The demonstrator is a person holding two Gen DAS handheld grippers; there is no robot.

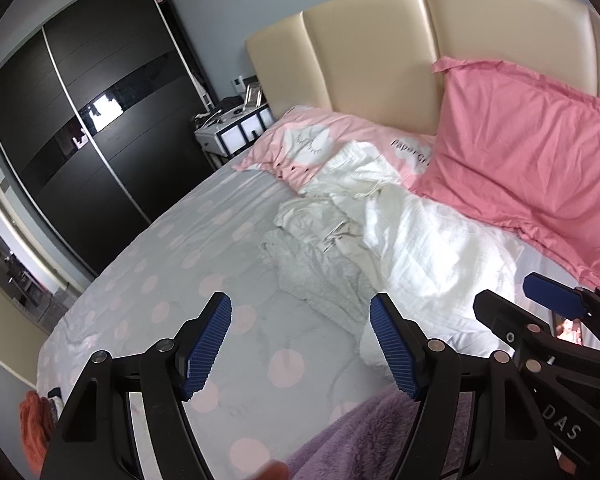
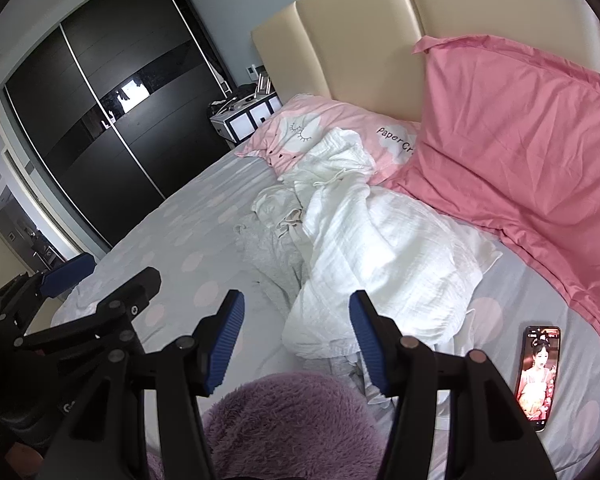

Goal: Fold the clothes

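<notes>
Left wrist view: left claw (image 1: 300,344) stood wide, holding nothing, above the spotted bed (image 1: 172,264); the clothes (image 1: 364,236), a rumpled white and grey heap, lay unfolded mid-bed, running from the printed pillow (image 1: 332,144) toward the claw. Right claw (image 1: 540,308) showed at the right edge, its opening not clear from here. A purple fleece (image 1: 364,436) sat under the left claw. Risk: the layers were tangled with drawstrings, so a pinch could have caught several pieces at once, or the sheet with them. Right wrist view: right claw (image 2: 296,340) was wide and empty, over the near end of the white piece (image 2: 380,252); left claw (image 2: 84,296) seen at left. A phone (image 2: 538,376) with a lit screen lay just beside the heap; dragging cloth could have swept it off. The pink duvet (image 2: 532,176) touched the heap's far side and could have been pulled along.
</notes>
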